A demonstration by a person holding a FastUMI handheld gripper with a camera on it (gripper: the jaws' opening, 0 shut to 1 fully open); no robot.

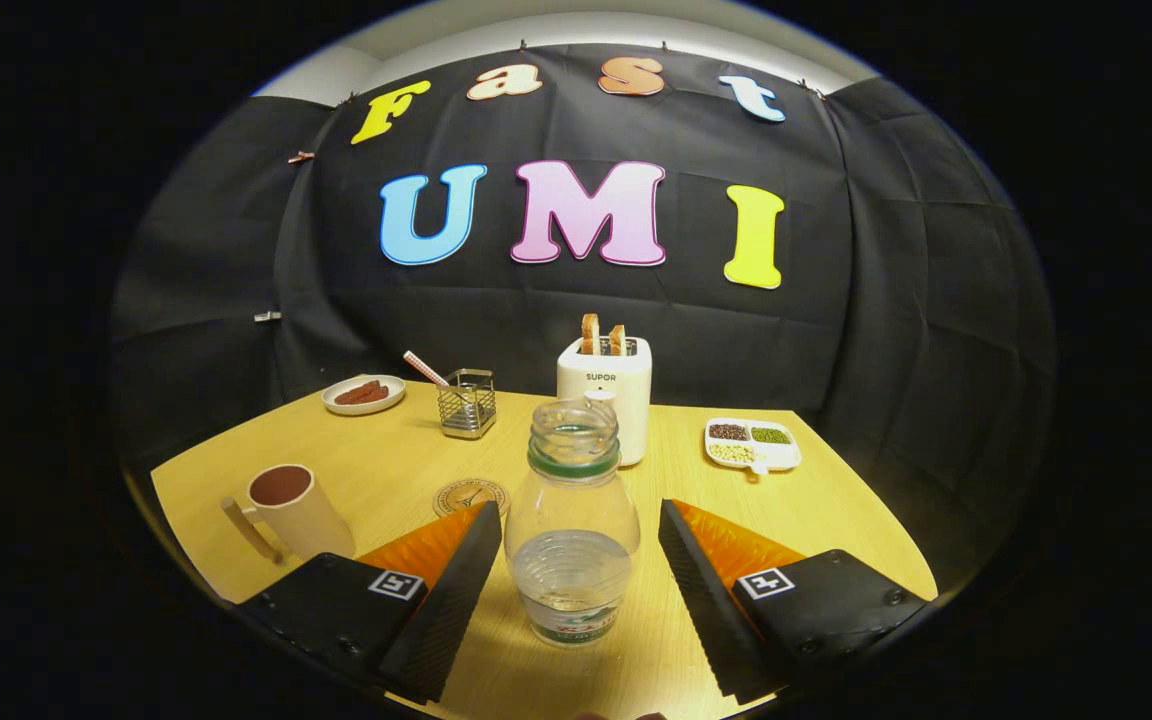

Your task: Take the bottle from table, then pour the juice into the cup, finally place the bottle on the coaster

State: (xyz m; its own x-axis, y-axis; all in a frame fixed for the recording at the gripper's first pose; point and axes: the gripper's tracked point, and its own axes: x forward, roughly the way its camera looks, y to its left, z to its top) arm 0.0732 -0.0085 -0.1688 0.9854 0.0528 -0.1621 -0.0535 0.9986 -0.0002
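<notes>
Gripper view: claw [573, 560] standing wide, fingers flanking bottle [572, 520], not touching. Bottle uncapped, upright on table [836, 500], little liquid showing. Risk: uneven closing tipping it. Cup [288, 510] sitting ahead-left; coaster [471, 495] just beyond left finger.

The bottle [572, 530] stood on the table [836, 500] between the spread fingers of the gripper [571, 570], touching neither. The cup [294, 510] and the coaster [469, 495] lay beyond the left finger, the toaster [608, 390] behind the bottle.
</notes>
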